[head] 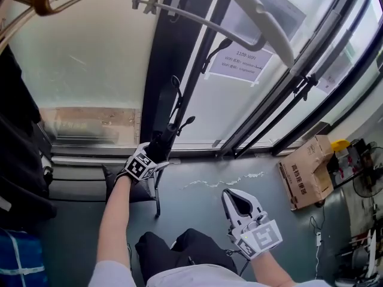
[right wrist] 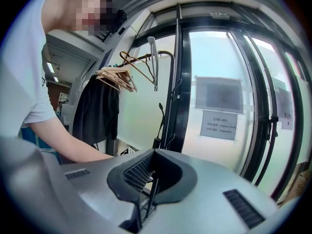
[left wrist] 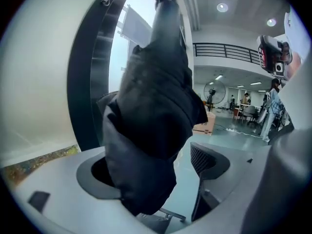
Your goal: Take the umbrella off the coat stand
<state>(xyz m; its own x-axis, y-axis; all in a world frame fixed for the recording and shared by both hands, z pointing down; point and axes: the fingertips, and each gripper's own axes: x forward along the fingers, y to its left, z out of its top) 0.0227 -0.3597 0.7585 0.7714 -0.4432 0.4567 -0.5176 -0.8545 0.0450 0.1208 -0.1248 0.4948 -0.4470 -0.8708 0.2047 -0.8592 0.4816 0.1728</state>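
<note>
In the head view a black folded umbrella (head: 166,127) hangs beside the dark upright (head: 163,52) at the window. My left gripper (head: 157,152) reaches to its lower end. The left gripper view shows that gripper (left wrist: 153,179) with jaws spread wide and the umbrella's bunched fabric (left wrist: 151,116) hanging between them. The fabric lies against the left jaw; the ribbed right pad (left wrist: 202,160) stands apart from it. My right gripper (head: 232,197) hangs lower at the right, over the floor, away from the umbrella. The right gripper (right wrist: 148,179) is shut with nothing in it.
A rail with wooden hangers (right wrist: 117,77) and a dark garment (head: 18,130) stand at the left. A paper notice (head: 242,61) is stuck on the glass. At the right sit a cardboard box (head: 308,172) and cables. A blue bag (head: 24,262) lies at lower left.
</note>
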